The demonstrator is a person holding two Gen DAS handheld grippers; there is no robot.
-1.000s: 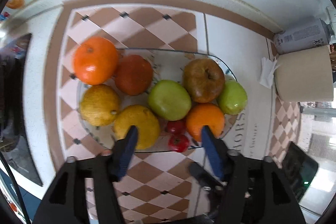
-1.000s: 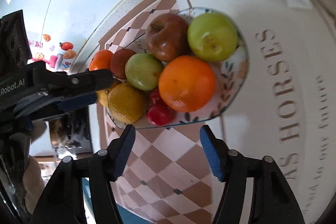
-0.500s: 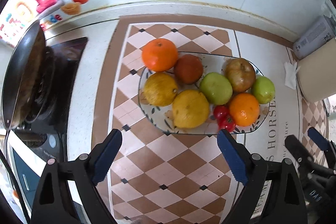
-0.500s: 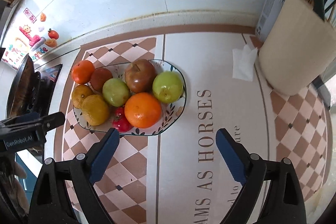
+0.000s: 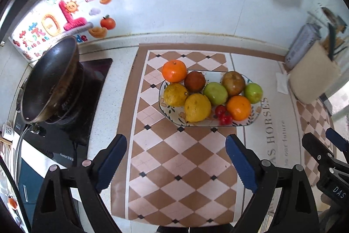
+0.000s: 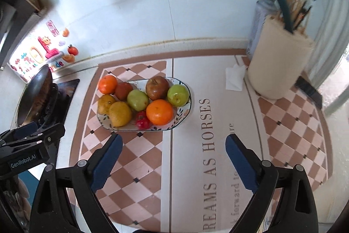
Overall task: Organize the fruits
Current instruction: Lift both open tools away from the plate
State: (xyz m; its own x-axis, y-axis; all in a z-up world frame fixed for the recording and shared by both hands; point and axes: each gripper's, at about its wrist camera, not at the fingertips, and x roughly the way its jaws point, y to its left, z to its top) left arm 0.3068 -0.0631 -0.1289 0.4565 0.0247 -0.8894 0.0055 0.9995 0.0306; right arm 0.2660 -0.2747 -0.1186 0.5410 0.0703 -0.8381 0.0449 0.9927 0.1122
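Observation:
A patterned oval plate [image 5: 250, 121] [image 6: 185, 110] on the checkered mat holds several fruits: oranges [image 5: 238, 107] [image 6: 159, 112], lemons [image 5: 197, 107] [image 6: 120, 114], green apples [image 5: 215, 93] [image 6: 137, 100], a brownish apple [image 5: 233, 83] [image 6: 157, 88] and small red fruits [image 5: 223, 117] [image 6: 142, 120]. One orange [image 5: 174, 71] [image 6: 107, 84] sits at the plate's far left edge. My left gripper [image 5: 176, 147] is open and empty, above the mat in front of the plate. My right gripper [image 6: 172, 146] is open and empty, in front and right of the plate.
A dark pan [image 5: 48, 80] [image 6: 32, 95] on a stove stands to the left. A beige utensil holder [image 5: 312, 73] [image 6: 279, 64], a spray can [image 5: 302, 47] and a white tissue [image 6: 234, 78] stand at the right. A tiled wall is behind.
Both grippers have pulled up and back from the plate, opening wide. The fruits stay on the plate.

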